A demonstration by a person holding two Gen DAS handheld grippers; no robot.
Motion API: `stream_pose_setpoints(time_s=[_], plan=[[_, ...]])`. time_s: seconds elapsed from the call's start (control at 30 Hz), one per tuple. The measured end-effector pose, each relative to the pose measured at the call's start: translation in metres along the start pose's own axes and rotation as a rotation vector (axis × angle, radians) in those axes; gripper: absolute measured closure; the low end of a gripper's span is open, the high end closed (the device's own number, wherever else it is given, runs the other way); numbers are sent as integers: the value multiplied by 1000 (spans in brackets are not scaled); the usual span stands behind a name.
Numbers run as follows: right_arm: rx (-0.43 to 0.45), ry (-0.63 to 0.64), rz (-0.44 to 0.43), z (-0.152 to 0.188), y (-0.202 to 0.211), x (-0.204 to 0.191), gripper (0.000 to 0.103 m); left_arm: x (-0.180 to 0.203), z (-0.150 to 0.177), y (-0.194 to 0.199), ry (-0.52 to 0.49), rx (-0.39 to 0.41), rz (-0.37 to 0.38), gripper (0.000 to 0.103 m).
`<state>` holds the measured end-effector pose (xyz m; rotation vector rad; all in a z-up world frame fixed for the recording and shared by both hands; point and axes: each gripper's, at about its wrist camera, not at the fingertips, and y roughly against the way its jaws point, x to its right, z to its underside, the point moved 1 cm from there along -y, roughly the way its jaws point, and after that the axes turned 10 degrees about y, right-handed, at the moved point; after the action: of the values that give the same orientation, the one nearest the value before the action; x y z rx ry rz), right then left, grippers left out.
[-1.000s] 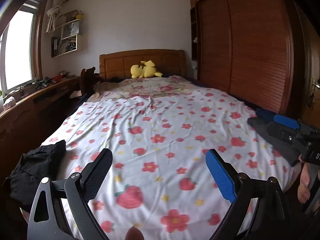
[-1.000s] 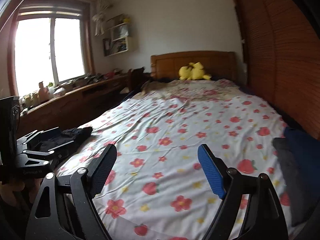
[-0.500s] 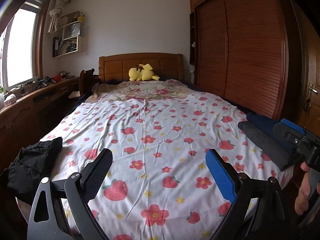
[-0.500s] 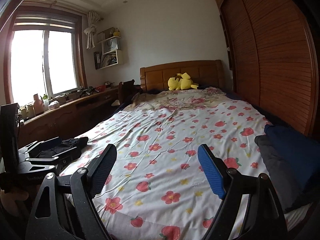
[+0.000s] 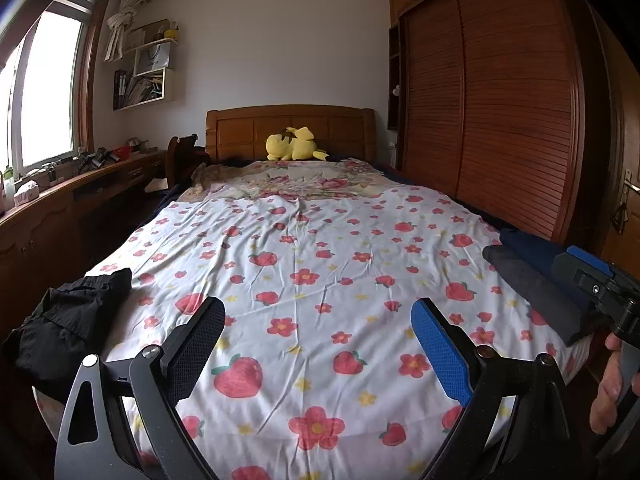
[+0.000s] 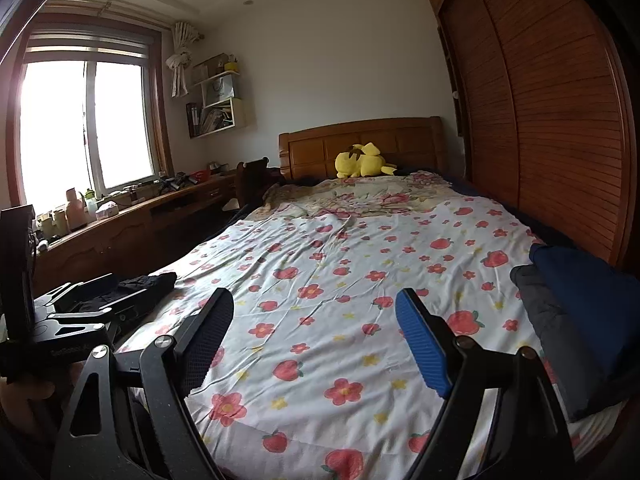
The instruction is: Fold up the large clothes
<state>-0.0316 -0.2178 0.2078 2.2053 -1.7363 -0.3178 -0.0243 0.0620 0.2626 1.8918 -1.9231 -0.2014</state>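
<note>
A black bundle of clothes is lying crumpled at the left edge of the bed, near its foot. Two folded things, one grey and one dark blue, are resting side by side at the right edge; they may be clothes too. The left claw is hanging over the flowery sheet with its fingers spread wide, pinching nothing. The right claw is also spread wide and empty. A yellow soft toy is sitting by the headboard.

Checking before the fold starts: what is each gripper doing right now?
Left gripper: open, holding nothing, above the bed.
Right gripper: open, holding nothing, above the bed.
</note>
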Motion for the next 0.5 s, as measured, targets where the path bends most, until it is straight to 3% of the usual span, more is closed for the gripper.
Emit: stream_pose_setpoints(time_s=[0.5], plan=[[-4, 0, 0, 0, 0, -2, 19, 2, -1, 4, 6, 3, 5, 8]])
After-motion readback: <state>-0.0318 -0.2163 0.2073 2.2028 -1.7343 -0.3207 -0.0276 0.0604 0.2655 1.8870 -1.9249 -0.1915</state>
